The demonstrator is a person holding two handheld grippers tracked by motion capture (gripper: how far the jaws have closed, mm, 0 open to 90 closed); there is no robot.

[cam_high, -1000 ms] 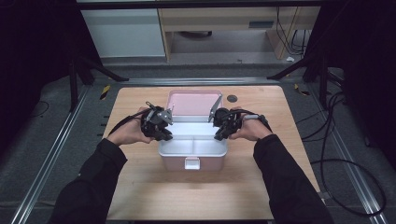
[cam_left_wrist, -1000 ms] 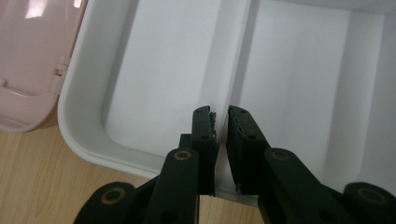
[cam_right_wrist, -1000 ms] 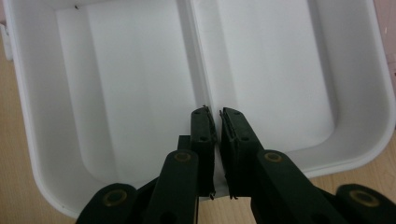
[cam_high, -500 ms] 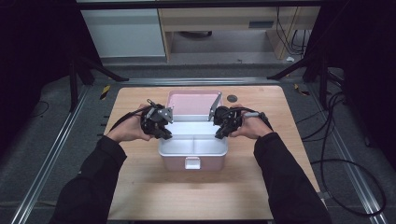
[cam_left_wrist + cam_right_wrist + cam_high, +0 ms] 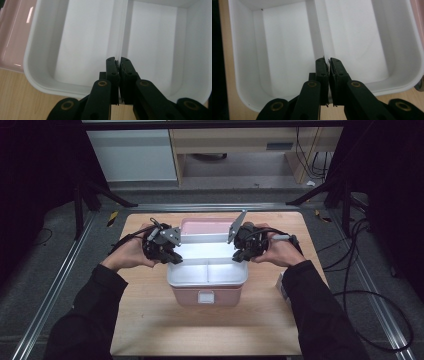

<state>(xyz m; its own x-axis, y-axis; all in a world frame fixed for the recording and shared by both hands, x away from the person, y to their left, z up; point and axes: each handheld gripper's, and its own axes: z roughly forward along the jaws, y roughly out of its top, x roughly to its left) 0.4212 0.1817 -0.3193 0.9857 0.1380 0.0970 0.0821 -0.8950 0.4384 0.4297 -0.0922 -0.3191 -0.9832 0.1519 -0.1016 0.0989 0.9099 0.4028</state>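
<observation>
A white two-compartment tray (image 5: 207, 266) hangs above the pink box base (image 5: 205, 296), held level between both grippers. My left gripper (image 5: 172, 256) is shut on the tray's left rim, and its jaws have just closed a little further on that rim. In the left gripper view my left gripper (image 5: 118, 60) pinches the rim of the tray (image 5: 82, 50) where the divider meets it. My right gripper (image 5: 239, 255) is shut on the right rim. In the right gripper view my right gripper (image 5: 326, 60) clamps the tray (image 5: 282, 50) at the divider's other end. The compartments hold nothing.
A pink lid (image 5: 207, 225) lies on the wooden table (image 5: 150, 320) just behind the box. A small white item (image 5: 280, 285) sits by the right forearm. Black stand legs (image 5: 100, 195) and cables (image 5: 360, 245) lie on the floor around the table.
Both hands have risen, and the white tray has come up out of the pink base, which now shows below it.
</observation>
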